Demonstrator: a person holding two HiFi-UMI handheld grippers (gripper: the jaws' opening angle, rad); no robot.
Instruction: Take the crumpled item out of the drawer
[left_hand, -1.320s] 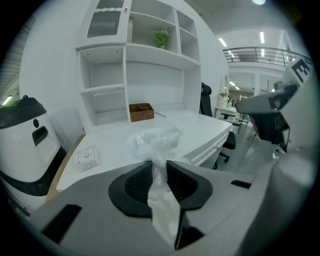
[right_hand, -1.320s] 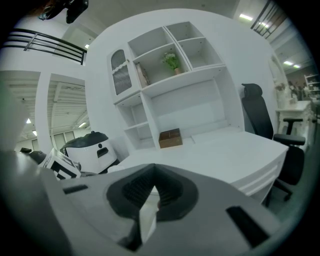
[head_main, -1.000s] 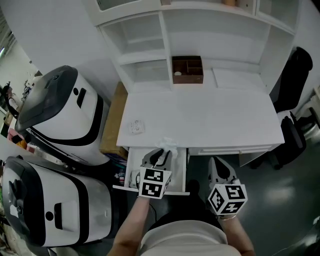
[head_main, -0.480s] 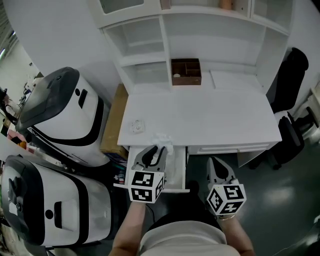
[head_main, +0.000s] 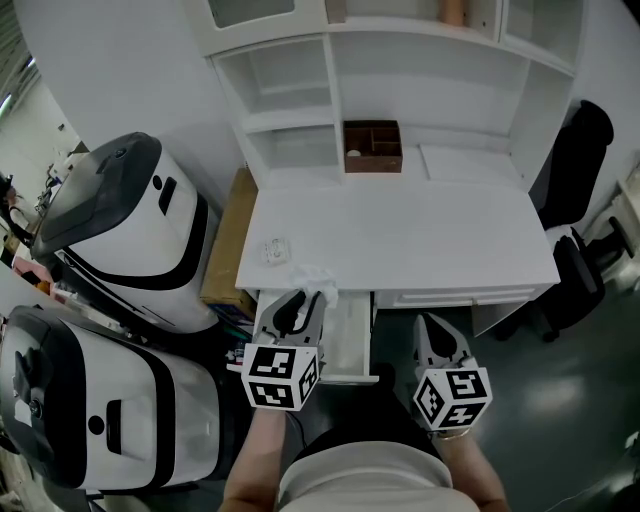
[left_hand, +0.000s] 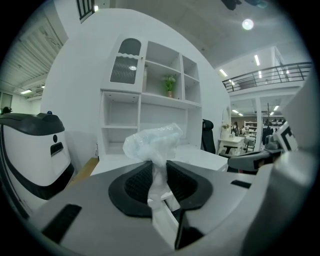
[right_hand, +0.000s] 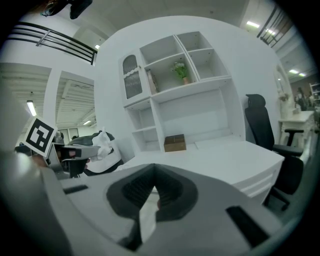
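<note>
Left gripper view is showing the left gripper (left_hand: 156, 169) pinching the neck of the crumpled item (left_hand: 152, 142) at frame centre, up over the open drawer (head_main: 352, 340), seemingly feather-light, soft and slippery, best gripped at its bunched waist, while the right gripper (right_hand: 154, 192) is idling closed, empty.

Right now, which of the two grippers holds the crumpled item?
The left gripper: its fingers pinch the crumpled clear plastic, while the right gripper has nothing between its own.
</note>
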